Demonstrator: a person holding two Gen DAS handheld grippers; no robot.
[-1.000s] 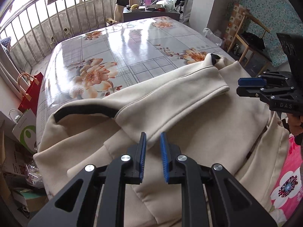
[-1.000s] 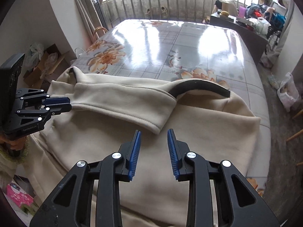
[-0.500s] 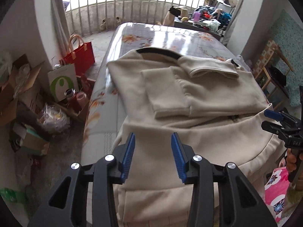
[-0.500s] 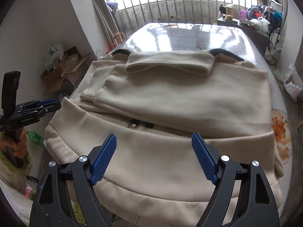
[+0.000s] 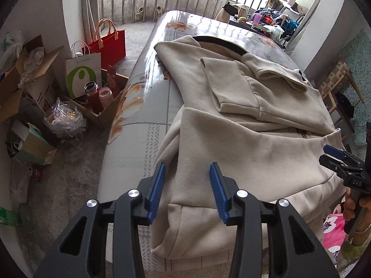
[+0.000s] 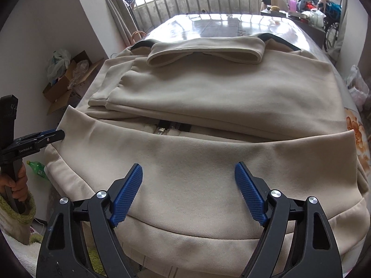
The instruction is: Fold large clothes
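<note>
A large beige zip jacket (image 5: 250,134) lies on the floral-covered table (image 5: 139,125), both sleeves folded across its front, black collar at the far end. It fills the right wrist view (image 6: 208,97), zipper pull (image 6: 162,131) at mid-front. My left gripper (image 5: 187,187) is open and empty, above the jacket's near left hem corner. My right gripper (image 6: 189,193) is wide open and empty, over the middle of the near hem. Each gripper shows at the edge of the other's view: the right gripper (image 5: 336,159), the left gripper (image 6: 49,135).
Left of the table the floor holds a red bag (image 5: 109,44), a white paper bag (image 5: 82,76), bottles in a box (image 5: 99,95) and cardboard boxes (image 6: 67,78). A railing (image 6: 208,0) stands beyond the far end. A wooden chair (image 5: 340,97) is at right.
Both grippers pulled back from over the folded sleeves to the jacket's near hem and opened wider. The jacket lies as before.
</note>
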